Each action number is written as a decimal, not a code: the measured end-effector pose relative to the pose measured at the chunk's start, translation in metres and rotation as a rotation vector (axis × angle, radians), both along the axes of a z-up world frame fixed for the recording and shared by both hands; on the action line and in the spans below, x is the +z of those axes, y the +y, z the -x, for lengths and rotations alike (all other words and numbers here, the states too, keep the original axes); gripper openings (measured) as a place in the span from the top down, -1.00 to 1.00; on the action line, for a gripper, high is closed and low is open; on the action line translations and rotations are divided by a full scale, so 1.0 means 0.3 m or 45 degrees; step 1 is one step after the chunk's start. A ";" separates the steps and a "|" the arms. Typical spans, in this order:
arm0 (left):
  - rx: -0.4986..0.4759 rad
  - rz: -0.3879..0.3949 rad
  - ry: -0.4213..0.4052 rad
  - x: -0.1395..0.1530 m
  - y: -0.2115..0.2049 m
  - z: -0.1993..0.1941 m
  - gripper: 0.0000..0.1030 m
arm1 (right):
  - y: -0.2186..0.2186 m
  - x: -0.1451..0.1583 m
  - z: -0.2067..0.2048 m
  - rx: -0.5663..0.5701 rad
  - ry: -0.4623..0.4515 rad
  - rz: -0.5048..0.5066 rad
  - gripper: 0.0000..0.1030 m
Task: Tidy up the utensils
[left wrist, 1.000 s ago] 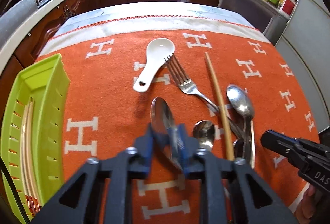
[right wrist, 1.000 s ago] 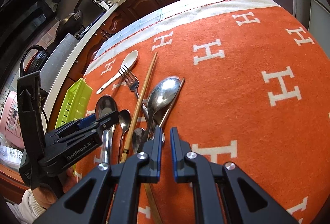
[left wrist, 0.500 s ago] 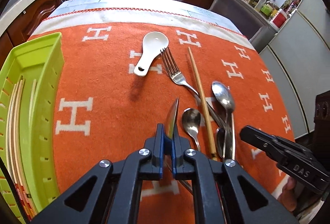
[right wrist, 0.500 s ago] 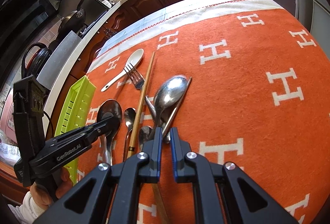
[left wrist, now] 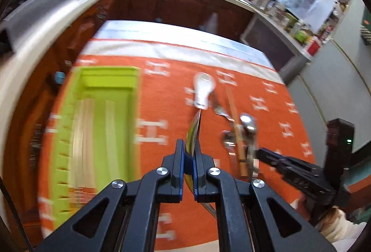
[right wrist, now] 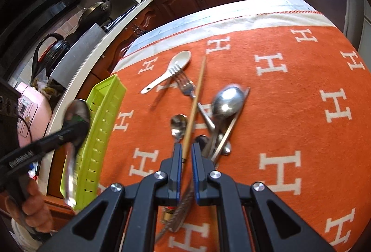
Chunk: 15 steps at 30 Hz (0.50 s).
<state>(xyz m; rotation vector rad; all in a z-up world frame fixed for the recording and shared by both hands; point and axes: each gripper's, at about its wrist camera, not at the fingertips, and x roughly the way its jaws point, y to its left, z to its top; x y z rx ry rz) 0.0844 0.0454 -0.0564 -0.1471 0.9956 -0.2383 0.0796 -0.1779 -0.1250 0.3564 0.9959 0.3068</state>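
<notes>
One metal spoon [left wrist: 194,133] is off the surface [right wrist: 289,136], pinched at its neck in the clenched left gripper [left wrist: 188,159] and carried near the green tray [left wrist: 104,80], which seems to hold only some pale chopsticks so far. Most of the job looks undone: a white ceramic spoon [right wrist: 171,69], a fork [right wrist: 185,85], a wooden chopstick [right wrist: 196,103] and a heap of metal spoons [right wrist: 225,112] lie on the orange cloth. The right gripper [right wrist: 184,159] hovers over that heap, nearly closed and empty.

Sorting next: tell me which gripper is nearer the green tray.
Left. The left gripper, shut on a metal spoon, hovers beside the green tray; the right gripper sits over the utensil pile.
</notes>
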 end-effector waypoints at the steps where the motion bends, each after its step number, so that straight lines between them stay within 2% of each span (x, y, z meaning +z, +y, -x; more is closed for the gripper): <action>1: 0.025 -0.029 -0.005 0.008 0.029 0.002 0.93 | 0.009 0.007 -0.001 0.006 -0.003 0.003 0.85; 6: 0.104 -0.137 0.011 0.004 0.169 0.018 0.93 | 0.043 0.032 -0.039 0.020 0.019 -0.038 0.85; 11: 0.139 -0.241 0.080 -0.088 0.245 0.022 0.93 | 0.045 0.012 -0.130 -0.036 0.123 -0.160 0.84; 15: 0.127 -0.274 0.125 -0.160 0.278 0.029 0.93 | 0.059 -0.006 -0.216 -0.085 0.201 -0.272 0.55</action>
